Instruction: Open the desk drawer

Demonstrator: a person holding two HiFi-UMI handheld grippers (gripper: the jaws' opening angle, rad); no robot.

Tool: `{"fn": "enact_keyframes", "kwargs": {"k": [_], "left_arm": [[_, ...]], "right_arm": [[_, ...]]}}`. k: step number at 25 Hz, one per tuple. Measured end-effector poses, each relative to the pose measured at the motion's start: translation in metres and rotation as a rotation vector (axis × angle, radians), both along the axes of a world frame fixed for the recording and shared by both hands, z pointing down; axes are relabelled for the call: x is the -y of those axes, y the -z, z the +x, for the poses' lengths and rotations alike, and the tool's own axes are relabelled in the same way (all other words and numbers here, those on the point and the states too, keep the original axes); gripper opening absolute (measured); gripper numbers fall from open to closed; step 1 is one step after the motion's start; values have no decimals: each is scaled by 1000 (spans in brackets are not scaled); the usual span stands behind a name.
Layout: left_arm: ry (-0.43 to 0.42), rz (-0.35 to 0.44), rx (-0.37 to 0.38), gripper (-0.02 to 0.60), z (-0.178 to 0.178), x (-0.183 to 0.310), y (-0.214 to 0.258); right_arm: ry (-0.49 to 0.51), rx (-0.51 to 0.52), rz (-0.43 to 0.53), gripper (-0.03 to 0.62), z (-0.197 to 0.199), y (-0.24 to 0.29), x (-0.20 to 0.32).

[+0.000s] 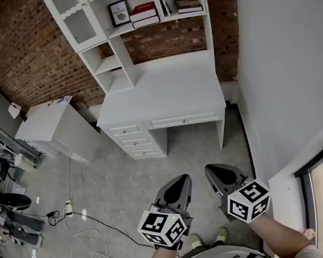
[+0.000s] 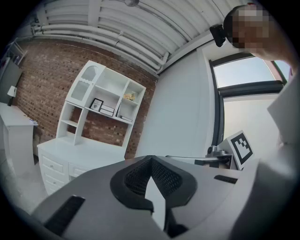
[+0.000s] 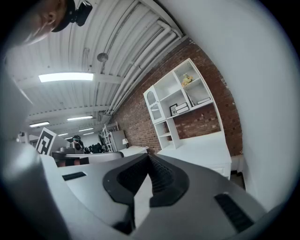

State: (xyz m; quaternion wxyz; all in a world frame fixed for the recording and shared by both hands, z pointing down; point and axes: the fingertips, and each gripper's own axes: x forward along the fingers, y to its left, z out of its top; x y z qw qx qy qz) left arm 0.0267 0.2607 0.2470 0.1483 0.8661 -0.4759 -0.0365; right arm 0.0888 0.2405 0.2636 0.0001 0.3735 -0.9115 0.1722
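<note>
The white desk [image 1: 161,88] with a shelf hutch stands against the brick wall at the top of the head view. Its wide front drawer [image 1: 183,119] with a small knob is closed. A stack of three small drawers [image 1: 133,141] sits at its left, also closed. My left gripper [image 1: 184,179] and right gripper [image 1: 211,171] hover side by side over the floor, well short of the desk. Both are shut with nothing between the jaws. The left gripper view shows the left gripper [image 2: 150,159] pointing level toward the desk [image 2: 79,150]. The right gripper [image 3: 149,156] points at the desk [image 3: 206,150] too.
A white cabinet [image 1: 57,127] stands left of the desk. Cables and a power strip [image 1: 68,205] lie on the grey floor at the left. A white wall [image 1: 287,73] and a window sill [image 1: 289,193] run along the right. Books [image 1: 143,13] and a frame sit on the hutch shelves.
</note>
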Motion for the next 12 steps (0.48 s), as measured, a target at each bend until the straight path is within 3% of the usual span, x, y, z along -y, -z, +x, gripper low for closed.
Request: {"fn": "enact_keyframes", "kwargs": {"k": [8,12], "left_arm": [[3,-1,3,12,12,5,1],[8,-10,4,12,17,9,-2]], "right_arm": [[13,-1,2,17,9,0,5],[43,65,-33,18,15,0,7]]}}
